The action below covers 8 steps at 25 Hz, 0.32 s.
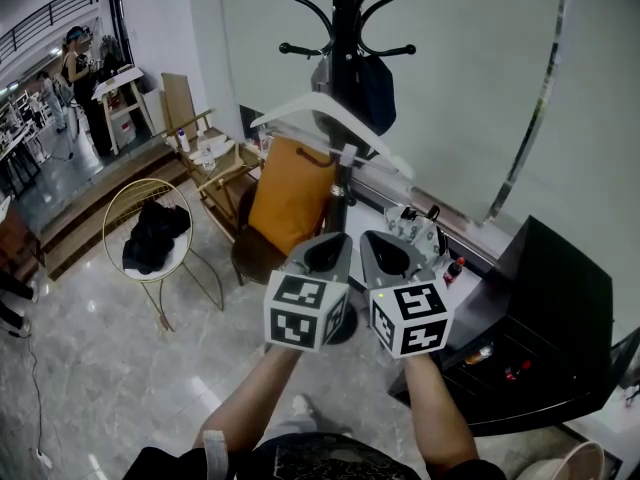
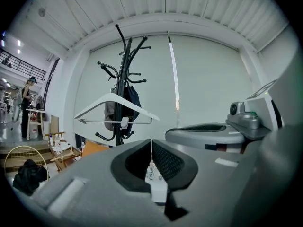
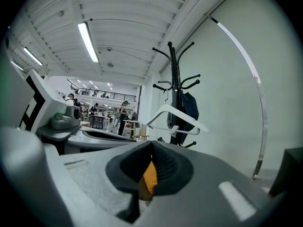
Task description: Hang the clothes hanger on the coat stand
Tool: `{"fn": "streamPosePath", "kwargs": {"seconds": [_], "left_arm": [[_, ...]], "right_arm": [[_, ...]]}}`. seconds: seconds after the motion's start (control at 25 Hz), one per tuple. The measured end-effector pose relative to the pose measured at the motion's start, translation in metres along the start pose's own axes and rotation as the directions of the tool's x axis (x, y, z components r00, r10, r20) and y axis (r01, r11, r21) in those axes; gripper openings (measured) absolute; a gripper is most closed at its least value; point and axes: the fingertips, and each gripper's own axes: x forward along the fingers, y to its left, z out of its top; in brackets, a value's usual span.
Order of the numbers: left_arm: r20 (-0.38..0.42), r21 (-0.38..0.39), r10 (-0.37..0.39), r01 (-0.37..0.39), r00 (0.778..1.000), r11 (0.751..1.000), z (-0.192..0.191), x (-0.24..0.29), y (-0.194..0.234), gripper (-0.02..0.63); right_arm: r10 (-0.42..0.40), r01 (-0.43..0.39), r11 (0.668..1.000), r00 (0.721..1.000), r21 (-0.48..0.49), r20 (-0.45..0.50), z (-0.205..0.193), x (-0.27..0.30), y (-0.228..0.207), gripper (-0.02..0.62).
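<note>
Black metal forms the coat stand (image 1: 346, 8), the tallest thing in view, its curved hooks spread at the top against a pale wall. Left of the stand's base stands a gold wire chair (image 1: 146, 182) with black clothes (image 1: 155, 238) heaped on its seat. Against the base leans an orange cloth (image 1: 292, 193). The white clothes hanger (image 1: 290, 108) hangs on the stand below the upper hooks, its bar level across the pole; which hook carries it cannot be made out. A dark garment (image 1: 377, 93) hangs just behind the hanger on the stand. The 2 grippers sit side by side in front of the stand, well apart from the hanger. The left gripper (image 2: 151, 141) has its fingers (image 2: 165, 162) pressed together on nothing, and the right gripper (image 3: 151, 143) likewise has its fingers (image 3: 168, 167) closed and empty.
</note>
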Motion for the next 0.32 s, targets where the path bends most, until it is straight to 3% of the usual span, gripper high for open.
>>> {"fn": "streamPosePath", "kwargs": {"seconds": [0.32], "left_arm": [[0.0,0.003,-0.001,0.001,1.0,1.0,-0.0034,0.0016,0.0058,0.006]], "right_arm": [[-0.001,0.001,1.0,1.0,0.002,-0.001,-0.0042,0.0057,0.0011,0.002]]}}
